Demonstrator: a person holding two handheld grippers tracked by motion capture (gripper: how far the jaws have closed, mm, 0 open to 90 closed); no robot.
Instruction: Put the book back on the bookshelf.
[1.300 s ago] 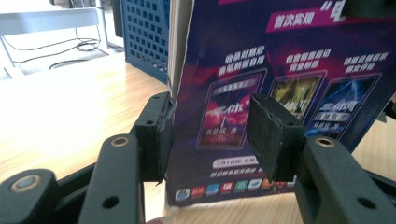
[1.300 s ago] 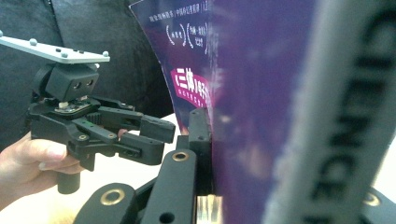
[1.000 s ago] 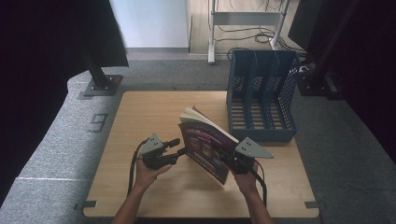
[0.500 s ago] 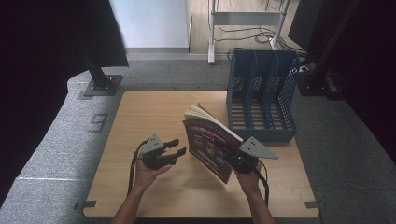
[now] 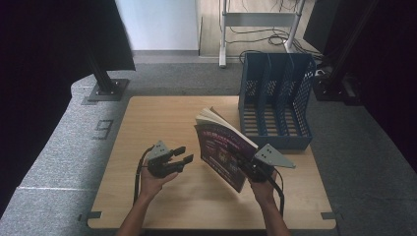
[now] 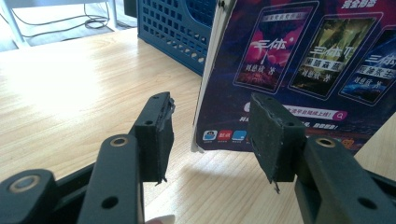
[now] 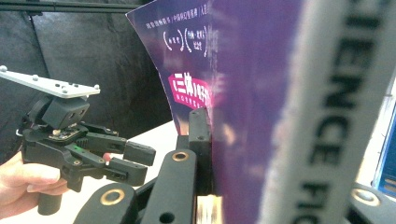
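Nearest the person's edge of the table (image 5: 147,206), the right gripper (image 5: 250,166) is clamped on the book (image 5: 221,147), gripping it low at its near corner. Seen from the right gripper view, one black jaw lies flat against the purple cover (image 7: 243,84) and the other sits behind the spine, so the book (image 7: 252,107) stands nearly upright between them, its bottom edge close to the wood.

To the left of the book, the left gripper (image 5: 178,161) has its jaws spread apart with nothing between them, and they point toward the cover. From the left gripper view, the book's page edges (image 6: 210,79) rise just beyond the gap between the jaws, not touching either pad, while the printed cover (image 6: 303,60) runs off to the right behind the right-hand jaw.

Left of the book, a broad stretch of bare tabletop reaches the table's left edge. Behind the book and to its right stands the blue file rack (image 5: 275,98), near the far right corner of the table, its slots open at the top. The book's top page corner is near the rack's front left corner but apart from it. Right of the book, only a narrow strip of wood lies before the table's right edge.
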